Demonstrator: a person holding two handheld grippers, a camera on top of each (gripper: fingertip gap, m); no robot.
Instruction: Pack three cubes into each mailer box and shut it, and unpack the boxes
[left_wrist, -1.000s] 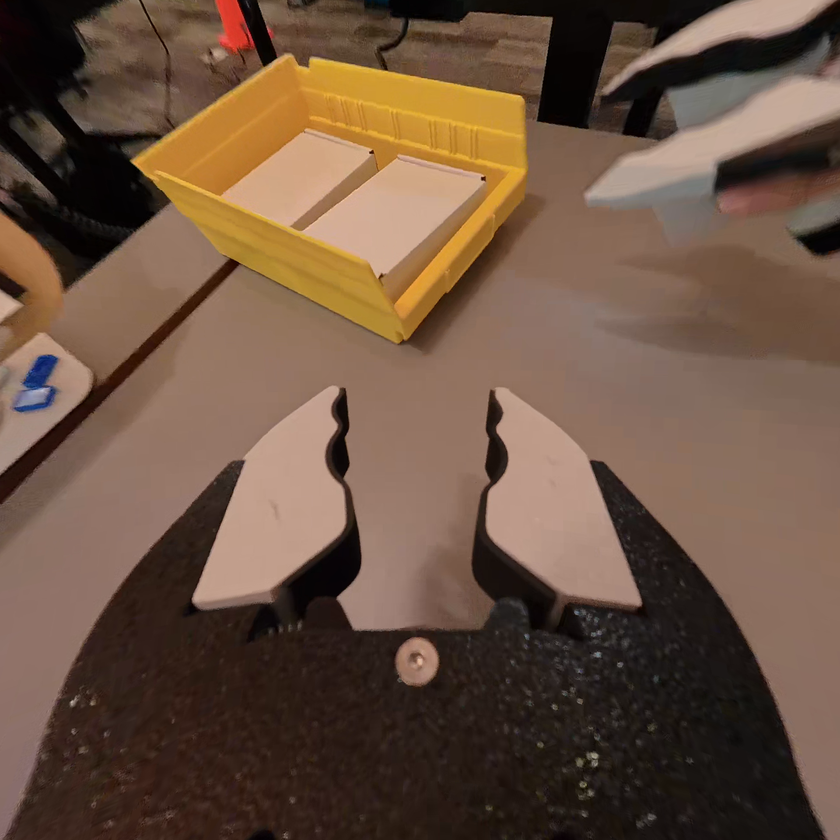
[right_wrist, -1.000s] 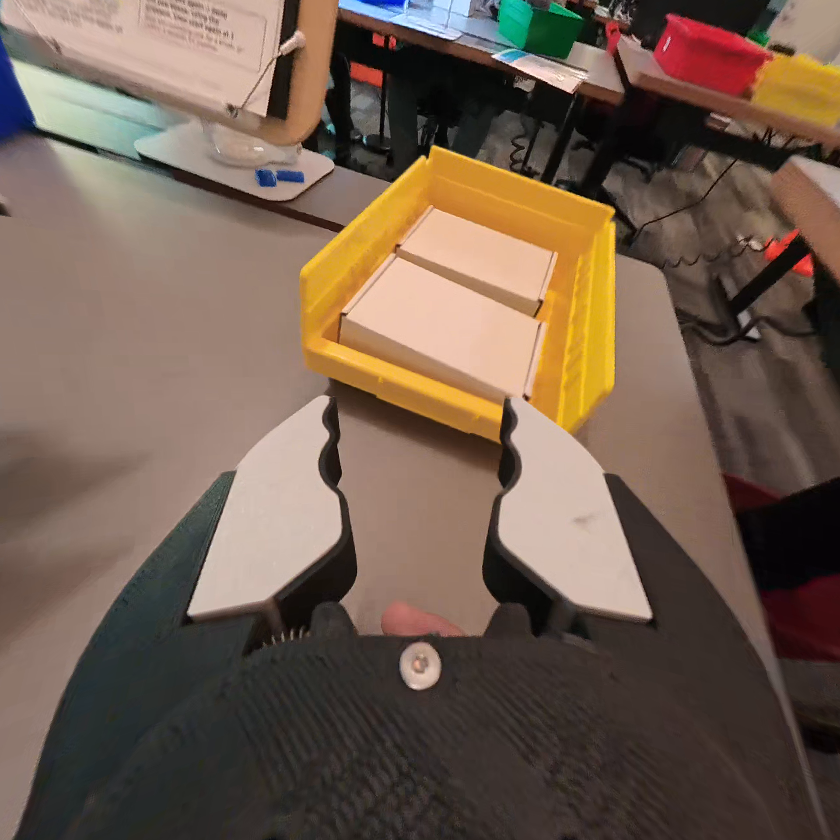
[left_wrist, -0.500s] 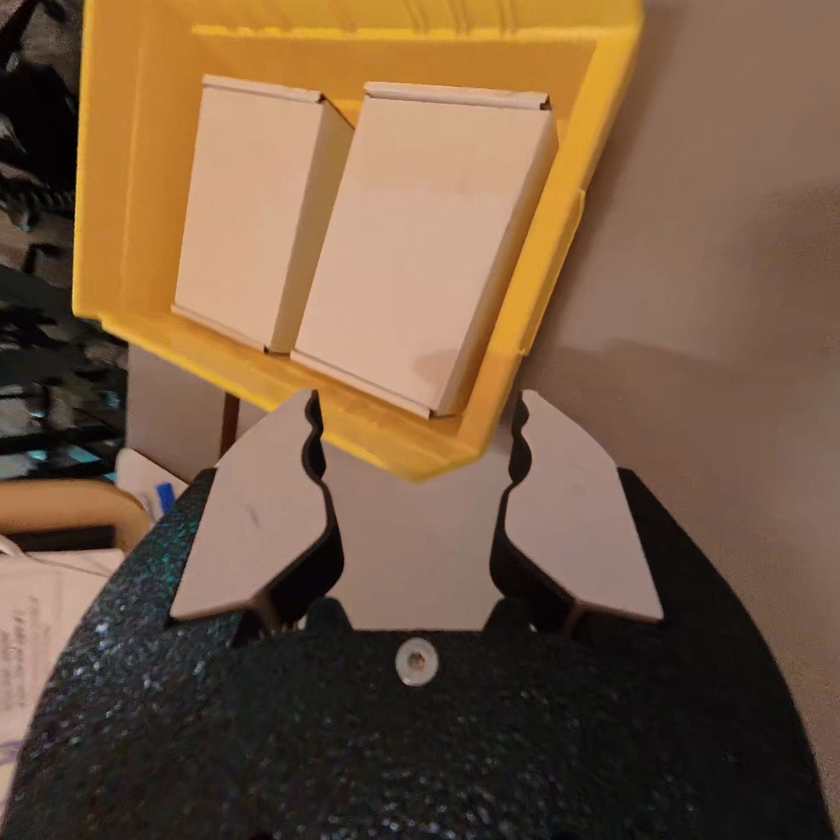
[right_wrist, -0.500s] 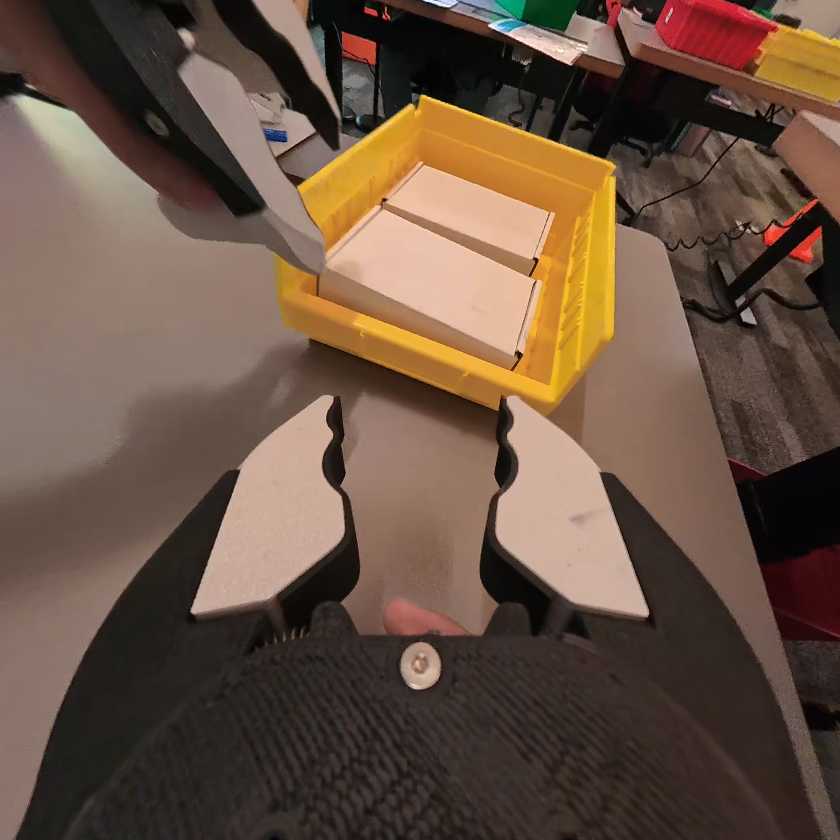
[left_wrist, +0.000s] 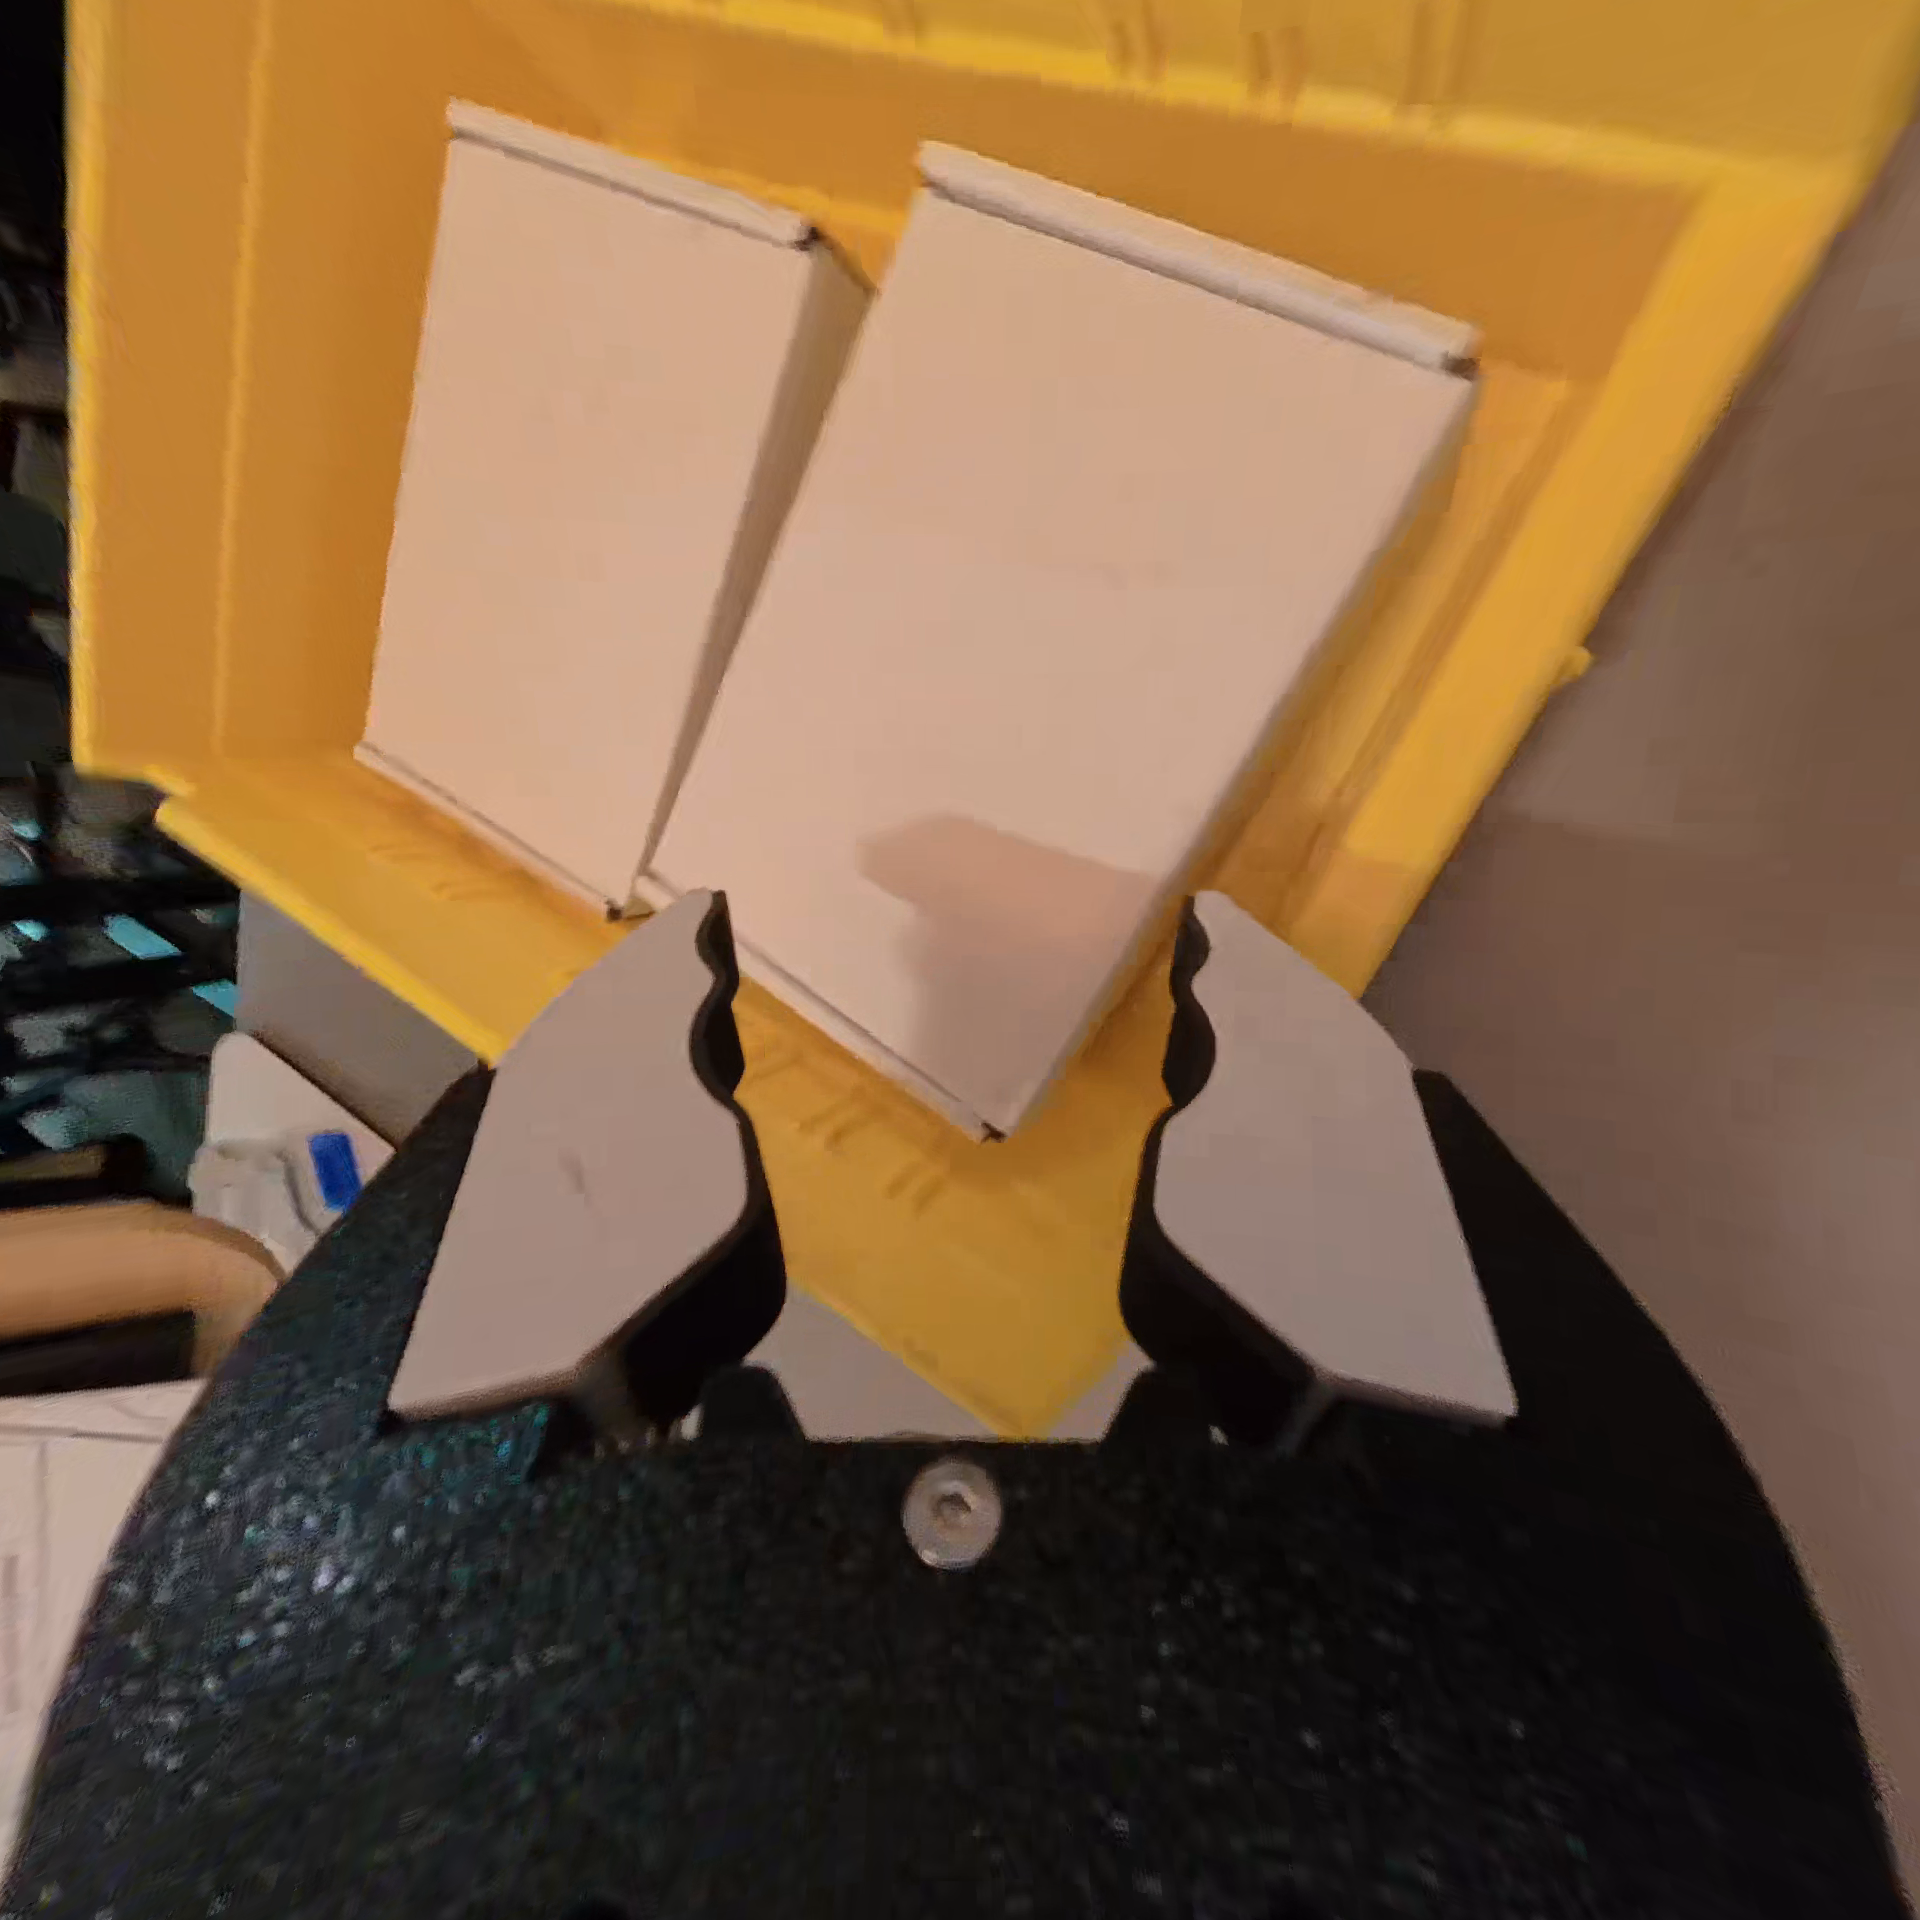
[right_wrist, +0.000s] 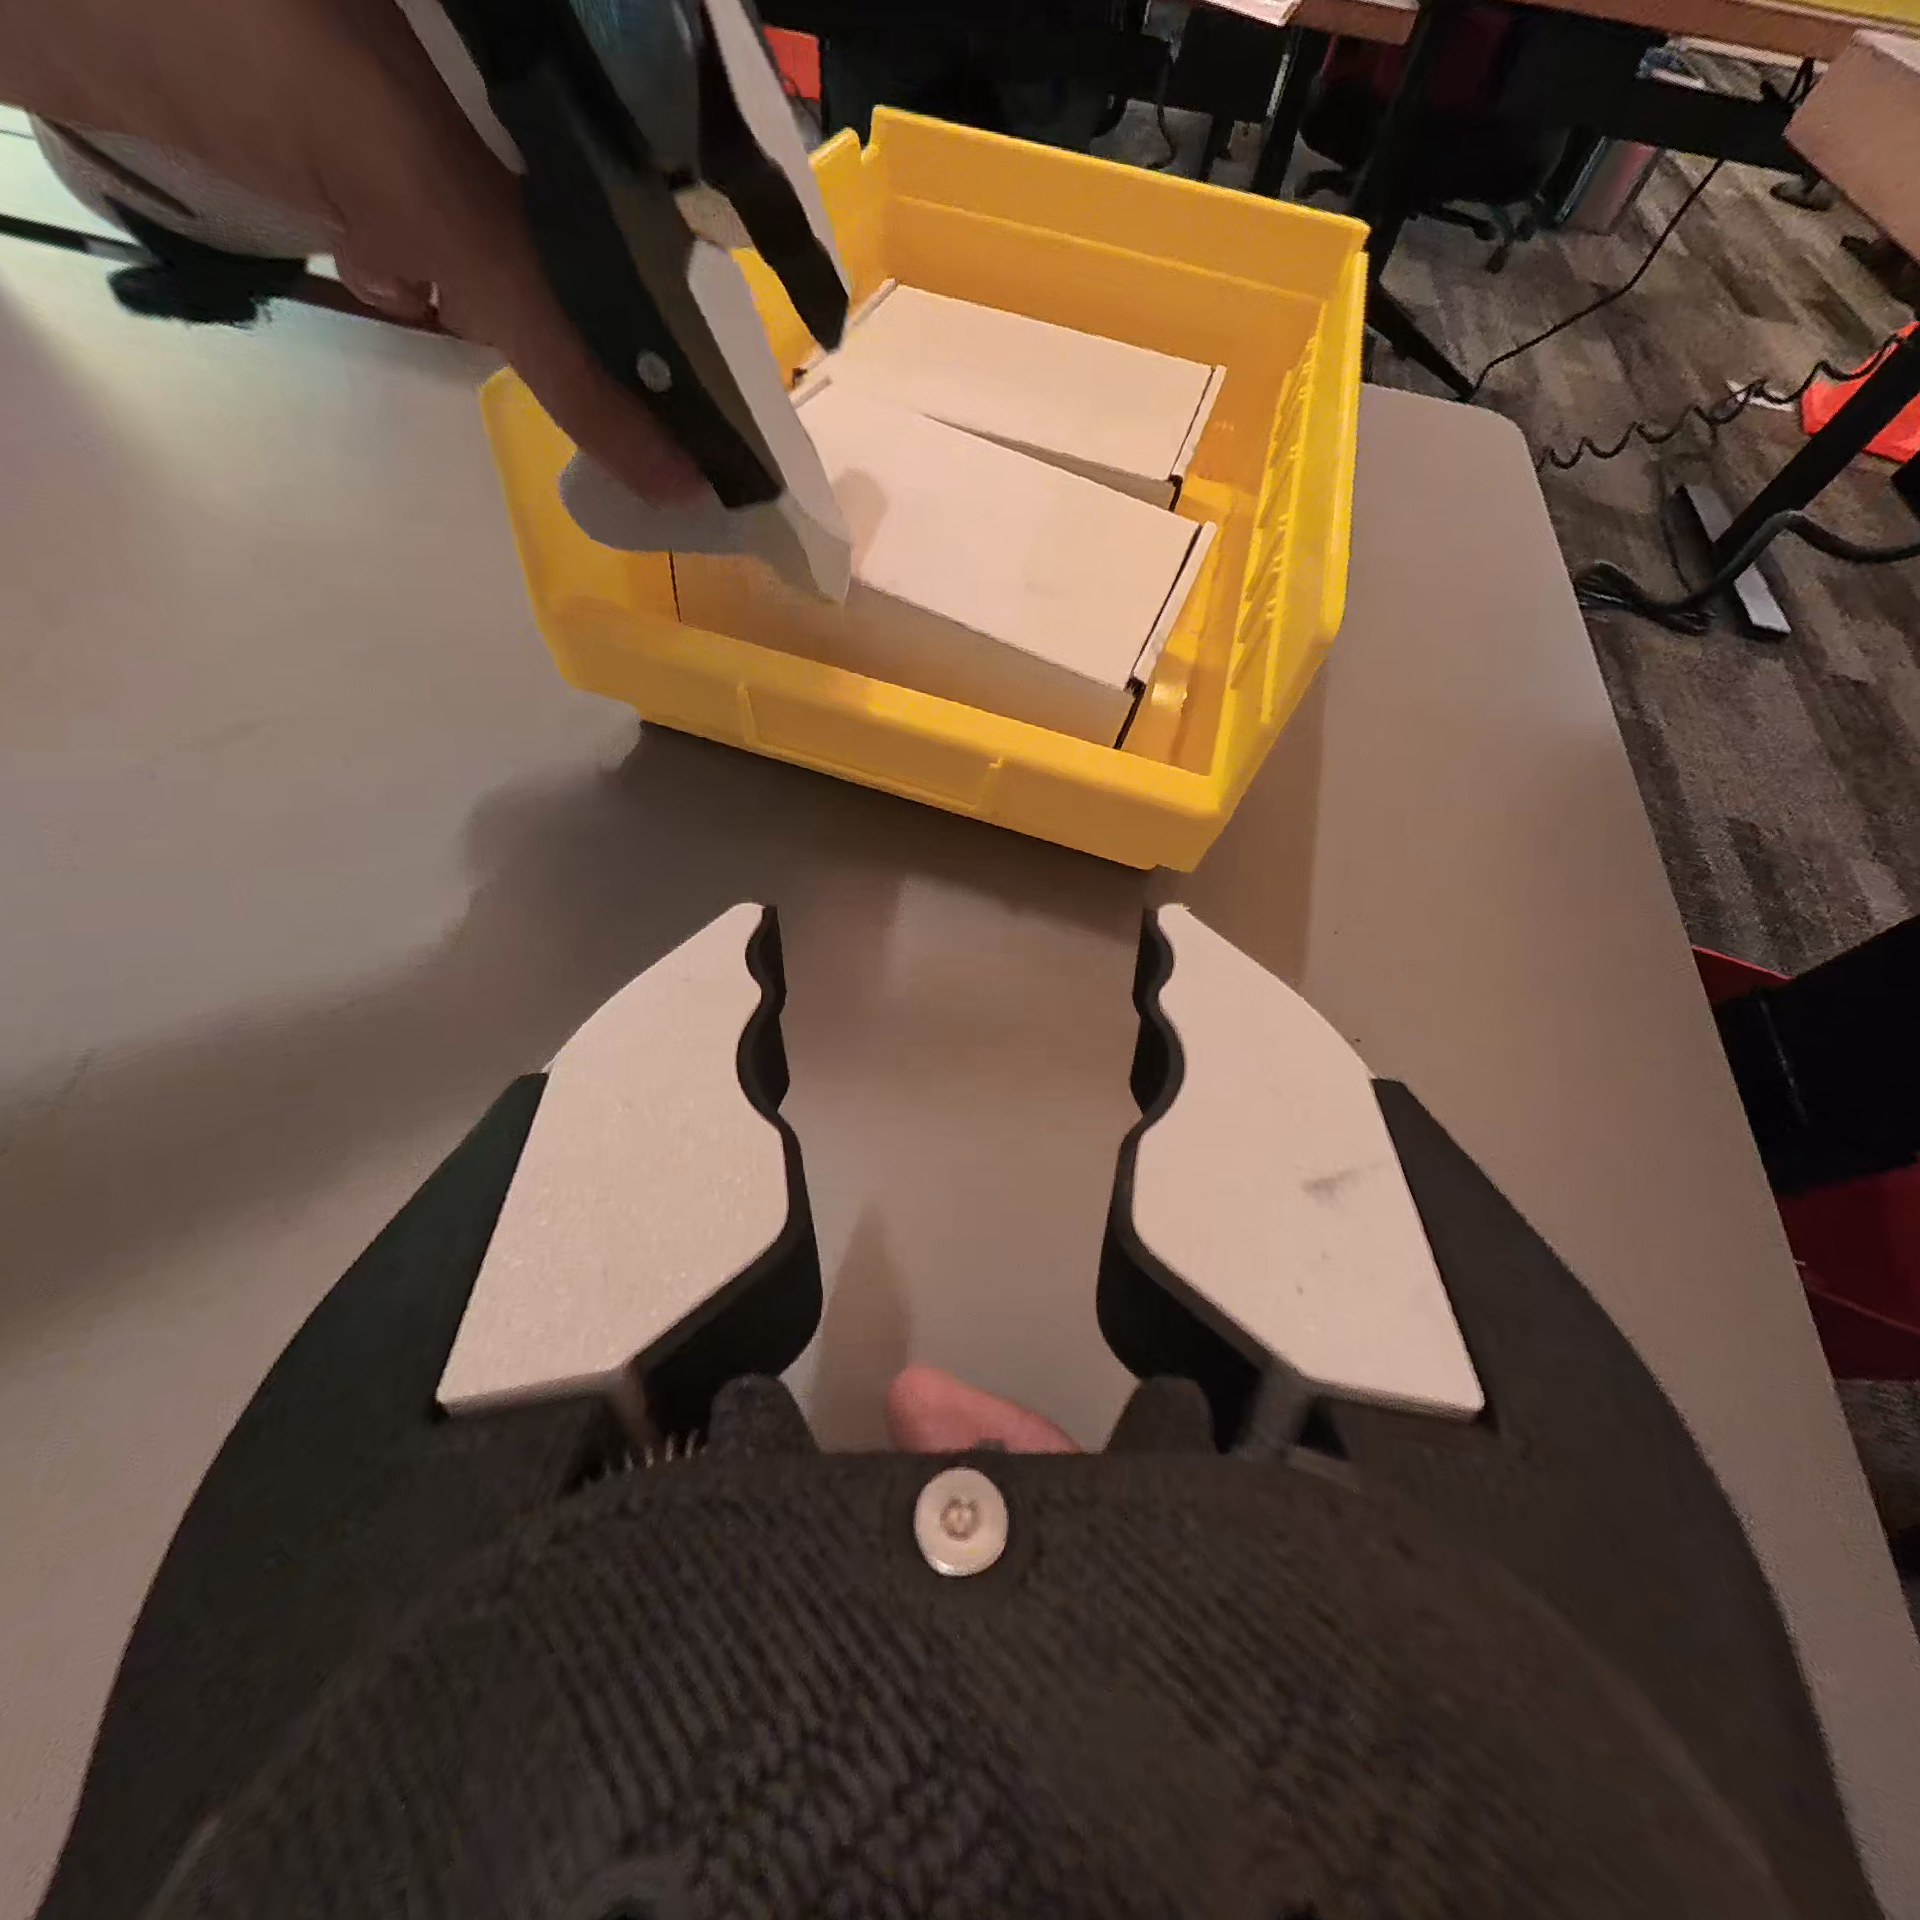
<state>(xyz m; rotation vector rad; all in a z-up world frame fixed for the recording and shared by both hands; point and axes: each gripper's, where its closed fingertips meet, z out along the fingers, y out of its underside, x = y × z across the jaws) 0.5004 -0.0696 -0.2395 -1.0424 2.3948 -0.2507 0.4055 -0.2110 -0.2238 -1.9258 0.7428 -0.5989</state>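
A yellow bin (left_wrist: 1558, 436) (right_wrist: 914, 769) stands on the grey table and holds two shut white mailer boxes side by side. The nearer box (left_wrist: 1039, 644) (right_wrist: 1018, 582) lies just under my left gripper (left_wrist: 951, 914), which is open and empty and points down over the box's near end. In the right wrist view the left gripper (right_wrist: 821, 457) straddles that box's left end. The farther box (left_wrist: 582, 499) (right_wrist: 1039, 384) lies beside it. My right gripper (right_wrist: 956, 920) is open and empty above the table, short of the bin's front wall. No cubes are in view.
The grey table (right_wrist: 260, 727) runs left of the bin; its right edge (right_wrist: 1621, 831) drops to carpet with cables and desk legs. A hand (right_wrist: 436, 229) holds the left gripper. A white base with small blue pieces (left_wrist: 332, 1164) sits beyond the table's edge.
My left gripper has swung from low over the bare table to above the bin and come down close over the nearer box. My right gripper has drawn back a little and stayed open.
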